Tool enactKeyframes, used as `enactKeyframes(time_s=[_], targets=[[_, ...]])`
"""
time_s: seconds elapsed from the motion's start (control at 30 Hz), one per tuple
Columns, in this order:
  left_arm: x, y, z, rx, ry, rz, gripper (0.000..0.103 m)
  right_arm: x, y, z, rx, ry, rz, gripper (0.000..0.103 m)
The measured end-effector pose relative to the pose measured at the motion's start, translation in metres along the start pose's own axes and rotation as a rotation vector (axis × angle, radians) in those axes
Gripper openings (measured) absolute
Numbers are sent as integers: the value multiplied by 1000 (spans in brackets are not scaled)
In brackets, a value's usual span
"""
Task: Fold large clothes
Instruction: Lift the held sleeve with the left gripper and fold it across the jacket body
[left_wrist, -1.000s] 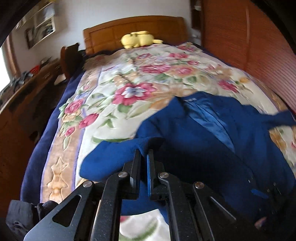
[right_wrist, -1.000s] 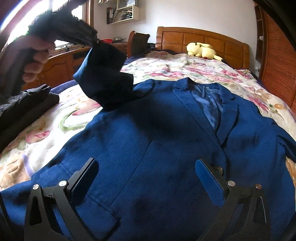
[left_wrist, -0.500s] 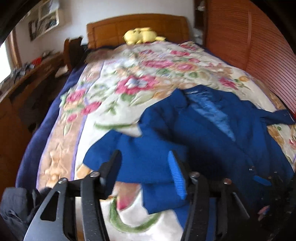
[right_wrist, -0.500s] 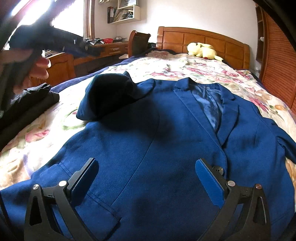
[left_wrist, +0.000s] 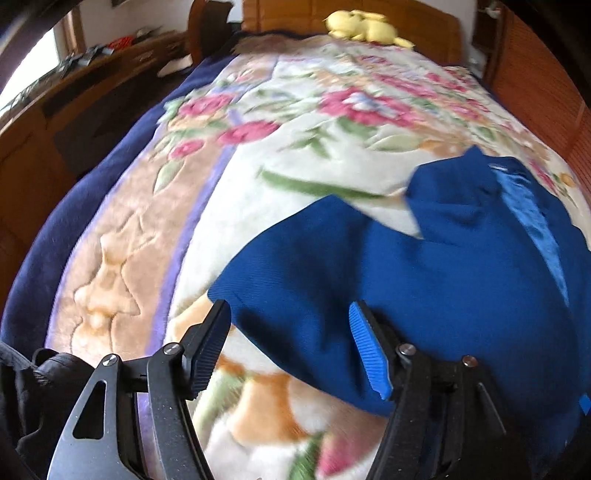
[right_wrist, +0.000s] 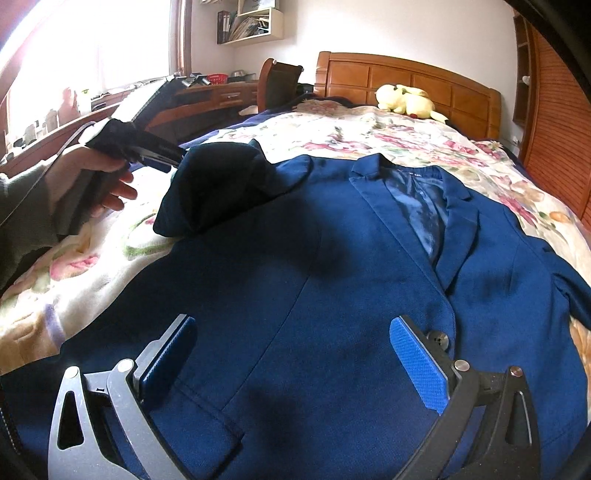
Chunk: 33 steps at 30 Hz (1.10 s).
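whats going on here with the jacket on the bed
A person is folding a dark blue suit jacket laid face up on a floral blanket. The left gripper has just been opening and has let go of the jacket's sleeve, which now lies bunched by the shoulder, nothing pinched between its jaws. The right gripper hovers open over the jacket's front near its button.
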<state>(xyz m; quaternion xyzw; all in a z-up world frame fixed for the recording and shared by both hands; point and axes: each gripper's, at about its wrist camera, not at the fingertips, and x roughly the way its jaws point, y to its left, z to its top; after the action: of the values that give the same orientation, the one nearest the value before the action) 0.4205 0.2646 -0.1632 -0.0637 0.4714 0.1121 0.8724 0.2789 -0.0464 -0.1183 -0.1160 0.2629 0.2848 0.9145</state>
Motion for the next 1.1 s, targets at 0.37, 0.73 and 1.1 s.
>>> enactKeyframes(time_s=[0.37,0.73,1.1], targets=[[24,10,-11,-87,39,-50,58,0,0,0,1,0,1,103],[-56,-49,-4,69,-100,-101,8,-4,-3,0,18,-14,-3,103],[-205,-158,4,245,-296,-278,8,-61,-39,7,11,-58,-69,103]])
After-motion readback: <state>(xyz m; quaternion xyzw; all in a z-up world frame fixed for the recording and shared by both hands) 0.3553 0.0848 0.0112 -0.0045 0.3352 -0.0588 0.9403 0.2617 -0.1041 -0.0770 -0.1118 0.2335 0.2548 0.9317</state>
